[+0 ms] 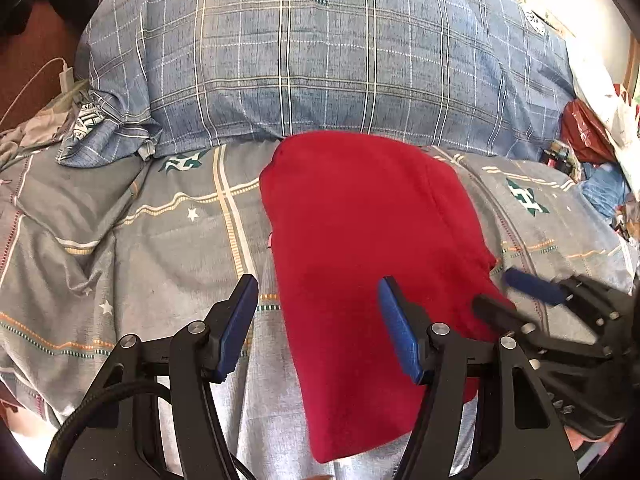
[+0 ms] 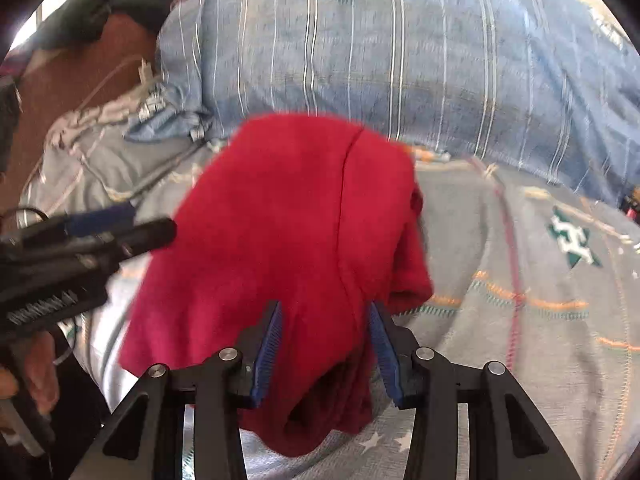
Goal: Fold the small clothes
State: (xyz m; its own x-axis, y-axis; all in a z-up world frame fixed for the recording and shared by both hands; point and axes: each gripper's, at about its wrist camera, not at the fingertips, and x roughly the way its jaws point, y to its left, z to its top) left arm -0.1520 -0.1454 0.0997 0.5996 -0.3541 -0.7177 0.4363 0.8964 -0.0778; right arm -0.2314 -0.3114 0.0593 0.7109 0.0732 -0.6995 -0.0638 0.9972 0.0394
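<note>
The red cloth (image 1: pixel 360 240) lies folded on the bed (image 1: pixel 160 240), just in front of the blue pillow (image 1: pixel 320 72). Your left claw (image 1: pixel 318 304) is wide open at its near edge. Your right claw (image 2: pixel 324 320) is open too, with cloth between its fingers.

A small red fleece garment (image 1: pixel 360 248) lies on the grey patterned bedsheet (image 1: pixel 168 240), folded lengthwise into a long, narrow shape. Its far end touches the blue plaid pillow (image 1: pixel 320 80); a seam runs down its right side, where layers bunch slightly.
</note>
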